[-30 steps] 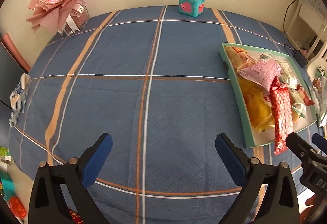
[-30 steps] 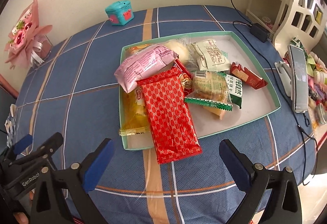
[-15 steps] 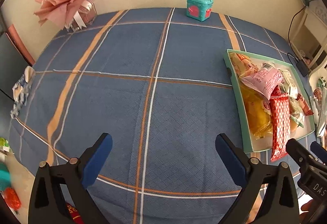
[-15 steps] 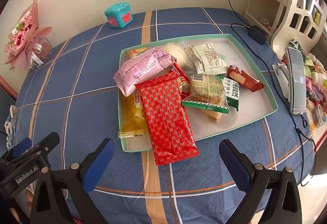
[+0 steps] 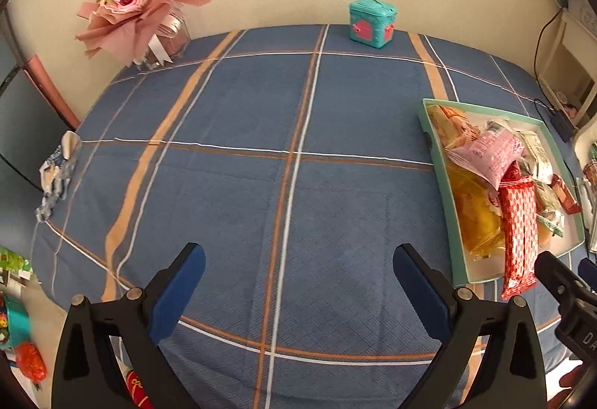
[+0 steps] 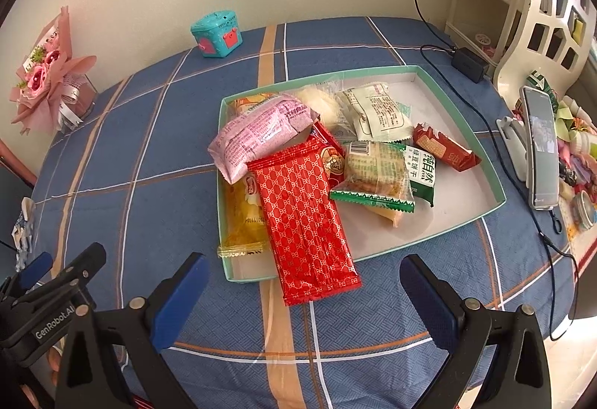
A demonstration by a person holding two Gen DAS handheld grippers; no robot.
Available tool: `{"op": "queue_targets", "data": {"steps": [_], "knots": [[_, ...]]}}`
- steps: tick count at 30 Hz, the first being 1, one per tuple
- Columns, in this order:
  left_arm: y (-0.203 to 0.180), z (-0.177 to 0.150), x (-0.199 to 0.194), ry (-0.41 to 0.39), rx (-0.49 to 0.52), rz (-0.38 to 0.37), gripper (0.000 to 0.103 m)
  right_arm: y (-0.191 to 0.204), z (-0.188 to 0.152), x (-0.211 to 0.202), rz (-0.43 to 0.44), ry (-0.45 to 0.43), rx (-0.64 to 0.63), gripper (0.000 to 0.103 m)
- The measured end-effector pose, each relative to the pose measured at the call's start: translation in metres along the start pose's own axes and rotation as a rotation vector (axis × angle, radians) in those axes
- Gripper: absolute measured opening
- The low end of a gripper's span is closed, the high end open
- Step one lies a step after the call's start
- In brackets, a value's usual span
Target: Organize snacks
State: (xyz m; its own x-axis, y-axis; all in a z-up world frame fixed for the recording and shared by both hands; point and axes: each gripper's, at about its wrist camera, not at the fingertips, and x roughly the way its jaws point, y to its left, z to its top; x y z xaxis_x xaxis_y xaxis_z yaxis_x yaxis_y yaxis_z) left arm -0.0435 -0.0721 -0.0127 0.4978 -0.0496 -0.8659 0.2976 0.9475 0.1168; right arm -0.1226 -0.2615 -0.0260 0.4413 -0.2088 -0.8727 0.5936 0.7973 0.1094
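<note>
Hovering with both tools empty over the blue plaid tablecloth (image 5: 238, 192), short of the snack tray (image 6: 462, 118).

Right gripper (image 6: 298, 291) has its jaws spread wide and holds nothing; left gripper (image 5: 298, 278) is likewise spread and empty, above bare cloth well to the left of the tray. Snacks lie piled in the tray, and the red patterned packet (image 6: 304, 219) sits on top at the tray's near-left corner, its lower end hanging over the rim onto the cloth. That packet lies straight ahead of the right gripper, just beyond its fingertips, with its long axis running roughly away from the tool. The right hand's tool is clearly nearer, so it looks the likelier one to reach, probably closing across the packet's narrow width.
</note>
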Motion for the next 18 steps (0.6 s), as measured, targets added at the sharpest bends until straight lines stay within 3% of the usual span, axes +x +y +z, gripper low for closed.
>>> {"op": "queue_targets", "data": {"steps": [18], "knots": [[-0.0035,0.0024,-0.0069,-0.027,0.012,0.014,0.101,-0.0001,0.0011,-0.0021,-0.003,-0.001,0.004,0.103]]}}
